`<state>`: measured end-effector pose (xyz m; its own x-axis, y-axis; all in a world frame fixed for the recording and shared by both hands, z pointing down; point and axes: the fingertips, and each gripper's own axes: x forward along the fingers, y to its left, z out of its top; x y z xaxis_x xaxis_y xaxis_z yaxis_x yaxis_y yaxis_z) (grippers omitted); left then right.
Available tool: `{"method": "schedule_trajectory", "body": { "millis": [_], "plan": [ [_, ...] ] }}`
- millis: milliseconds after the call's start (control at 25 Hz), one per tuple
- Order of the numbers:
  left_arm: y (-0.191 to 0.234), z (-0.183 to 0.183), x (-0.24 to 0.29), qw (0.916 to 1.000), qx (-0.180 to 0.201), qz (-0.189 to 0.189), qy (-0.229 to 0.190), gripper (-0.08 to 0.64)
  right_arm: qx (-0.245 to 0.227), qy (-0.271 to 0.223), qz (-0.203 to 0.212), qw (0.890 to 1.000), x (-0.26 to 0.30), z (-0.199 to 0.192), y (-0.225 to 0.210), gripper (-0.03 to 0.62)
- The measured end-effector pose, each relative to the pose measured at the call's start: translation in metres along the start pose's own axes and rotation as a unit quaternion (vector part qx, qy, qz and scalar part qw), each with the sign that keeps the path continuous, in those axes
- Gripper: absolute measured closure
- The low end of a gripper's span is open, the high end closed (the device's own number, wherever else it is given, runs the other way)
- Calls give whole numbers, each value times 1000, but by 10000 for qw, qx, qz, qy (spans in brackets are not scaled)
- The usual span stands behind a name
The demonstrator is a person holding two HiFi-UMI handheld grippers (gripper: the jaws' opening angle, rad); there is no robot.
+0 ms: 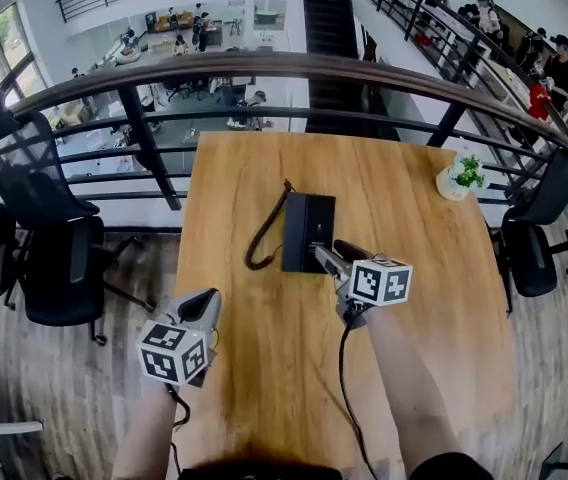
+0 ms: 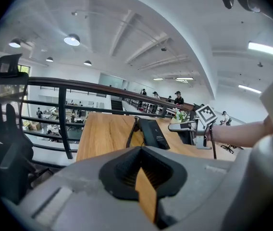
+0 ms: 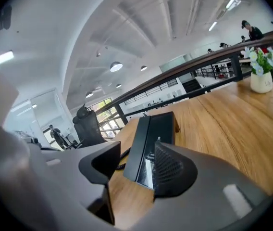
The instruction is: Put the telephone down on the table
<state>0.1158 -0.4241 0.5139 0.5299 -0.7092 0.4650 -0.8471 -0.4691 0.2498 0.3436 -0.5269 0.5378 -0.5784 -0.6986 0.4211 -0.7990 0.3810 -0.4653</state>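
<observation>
flat black telephone (image 1: 307, 231) lying mid light wooden table (image 1: 424, 298), right gripper (image 1: 326, 251) just beside its near end, jaws spread, gripping nothing, left gripper (image 1: 204, 301) well apart, jaws pinched together, empty

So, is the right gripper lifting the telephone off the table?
No, the telephone lies flat on the table; the right gripper stands open.

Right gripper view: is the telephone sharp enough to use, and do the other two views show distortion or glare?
Right gripper view: telephone sharp, horizon strongly tilted, corners dark. Head view: even daylight, only soft shadows, railing looks bowed as with a wide lens. Left gripper view: ceiling lamp blown out to white, corners dark, mid-distance sharp.
</observation>
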Motion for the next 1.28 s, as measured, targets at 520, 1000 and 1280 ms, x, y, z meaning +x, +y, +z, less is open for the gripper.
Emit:
{"method": "schedule_trajectory", "body": {
  "millis": [520,1000,1280],
  "plan": [
    [-22,-24,-109,9979,104,-629,-149,558,-623,-771,-336,9945,-84,-43,151,486],
    [-24,-59,-176,9890,282,-1452,-39,558,-400,-1443,-1106,9825,-144,-107,233,571],
    [-25,-83,-201,9779,514,-2022,120,558,-646,-1663,-1837,9666,-175,-149,272,592]
  ]
}}
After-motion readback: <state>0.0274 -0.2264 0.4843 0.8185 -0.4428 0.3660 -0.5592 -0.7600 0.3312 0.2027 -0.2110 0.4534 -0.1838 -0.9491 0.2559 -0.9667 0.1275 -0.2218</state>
